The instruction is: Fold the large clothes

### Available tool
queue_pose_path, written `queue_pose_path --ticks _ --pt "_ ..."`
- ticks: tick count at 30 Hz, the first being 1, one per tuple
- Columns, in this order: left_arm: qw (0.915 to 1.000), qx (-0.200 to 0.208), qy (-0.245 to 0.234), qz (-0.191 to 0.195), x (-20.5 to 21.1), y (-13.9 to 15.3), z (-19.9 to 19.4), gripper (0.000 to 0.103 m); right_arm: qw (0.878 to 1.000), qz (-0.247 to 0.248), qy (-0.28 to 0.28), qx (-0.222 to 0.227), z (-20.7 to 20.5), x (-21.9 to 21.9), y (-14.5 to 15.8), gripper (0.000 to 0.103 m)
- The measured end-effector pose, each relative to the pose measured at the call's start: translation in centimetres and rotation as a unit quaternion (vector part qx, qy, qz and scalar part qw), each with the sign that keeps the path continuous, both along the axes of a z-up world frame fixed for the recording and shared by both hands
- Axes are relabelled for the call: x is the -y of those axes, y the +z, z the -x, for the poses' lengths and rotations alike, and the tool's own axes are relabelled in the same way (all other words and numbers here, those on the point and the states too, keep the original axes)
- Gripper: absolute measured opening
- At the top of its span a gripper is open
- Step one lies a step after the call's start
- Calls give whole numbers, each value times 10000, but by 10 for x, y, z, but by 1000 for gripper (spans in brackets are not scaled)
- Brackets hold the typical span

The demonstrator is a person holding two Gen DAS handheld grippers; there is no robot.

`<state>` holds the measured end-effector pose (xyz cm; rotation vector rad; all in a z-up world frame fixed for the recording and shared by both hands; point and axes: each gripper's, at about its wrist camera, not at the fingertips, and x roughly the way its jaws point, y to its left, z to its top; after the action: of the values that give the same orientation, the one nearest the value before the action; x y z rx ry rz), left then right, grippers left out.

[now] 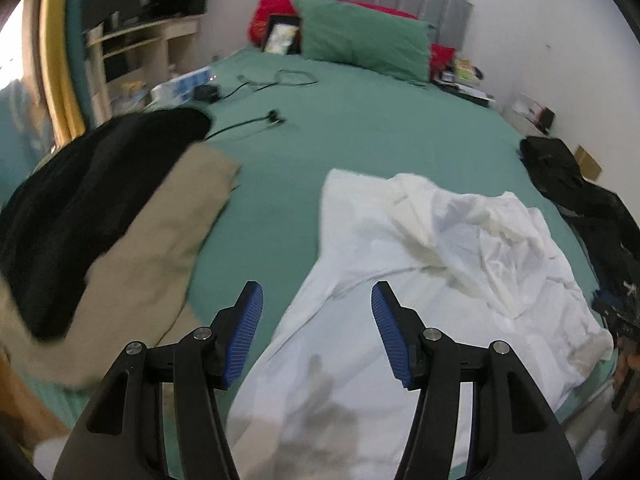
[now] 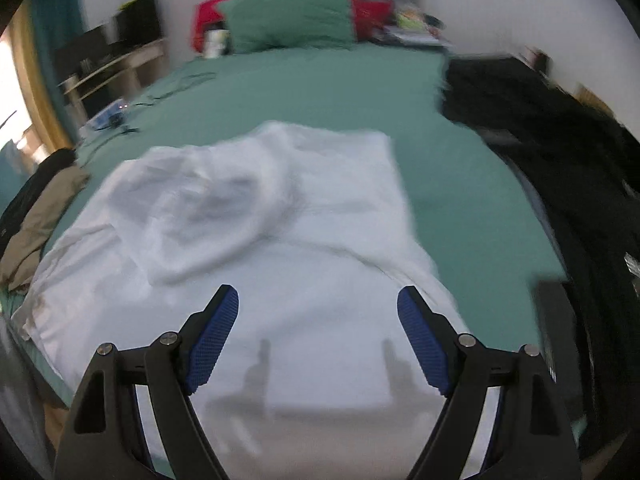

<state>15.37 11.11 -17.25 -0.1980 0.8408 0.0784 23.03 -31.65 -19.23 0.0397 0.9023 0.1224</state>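
A large white garment (image 1: 420,264) lies rumpled on the green bed (image 1: 360,132), its far part bunched and its near part spread flat. My left gripper (image 1: 316,296) hovers above its near left edge, open, nothing between the blue pads. In the right wrist view the same white garment (image 2: 260,240) fills the middle of the bed (image 2: 320,92), with a crumpled mound at its far left. Over the flat near part my right gripper (image 2: 318,300) hangs open and empty, its shadow falling on the cloth.
A black and beige pile of clothes (image 1: 100,216) lies at the bed's left side. Dark clothing (image 2: 560,152) is heaped along the right side. A green pillow (image 1: 364,36), red cushions and a framed picture sit at the headboard. Cables (image 1: 260,120) trail across the far left of the sheet.
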Motion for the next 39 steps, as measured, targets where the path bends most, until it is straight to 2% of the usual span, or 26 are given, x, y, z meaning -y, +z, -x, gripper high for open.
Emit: queue_pose_path --ticks 6,10,11,13,15,16,22,24,25,26,28,31,32,34,35,37,39 --pt "9986 -372 310 222 -12 -35 28 60 9935 -509 -948 -363 31 73 -4 82" --pt "9967 -598 480 260 -15 -56 43 60 9877 -779 -1233 -561 44 102 -9 82" --pt "9960 -670 499 313 -15 -59 44 60 9843 -983 -1307 -670 45 110 -12 82" --pt "9947 -742 500 500 -14 -63 45 60 9789 -1089 -1475 -902 44 119 -19 82" --pt "9931 -889 418 648 -13 -71 45 60 9765 -1183 -1463 -1048 43 122 -26 82" --pt "9903 -1099 386 753 -12 -82 44 60 9763 -1214 -1418 -1096 43 121 -29 82" --pt "9923 -1159 301 317 -2 -90 46 60 9750 -1251 -1191 -1395 37 115 -47 79" --pt "9925 -1197 246 100 4 -91 46 60 9754 -1265 -990 -1511 35 107 -51 67" --pt "9921 -1230 227 -22 8 -92 45 60 9751 -1329 -872 -1545 35 103 -53 54" --pt "9918 -1257 217 -84 10 -92 45 60 9752 -1391 -693 -1578 34 97 -55 33" --pt "9912 -1304 184 -166 12 -92 45 60 9749 -1455 -414 -1631 33 88 -56 11" --pt "9906 -1341 123 -218 12 -91 47 60 9769 -1577 -62 -1444 38 75 -50 6" --pt "9905 -1353 123 -235 13 -90 47 55 9743 -1806 -28 -1346 40 75 -47 6" --pt "9905 -1354 110 -220 15 -88 50 25 9696 -2148 -54 -1173 46 77 -42 6" --pt "9907 -1359 -3 32 14 -87 51 4 9673 -2311 -101 -1043 50 80 -37 6" --pt "9899 -1380 -155 284 13 -85 53 4 9641 -2509 -167 -856 57 84 -29 6" --pt "9914 -1253 -232 293 13 -73 54 4 9674 -2419 -226 -718 63 85 -22 6"
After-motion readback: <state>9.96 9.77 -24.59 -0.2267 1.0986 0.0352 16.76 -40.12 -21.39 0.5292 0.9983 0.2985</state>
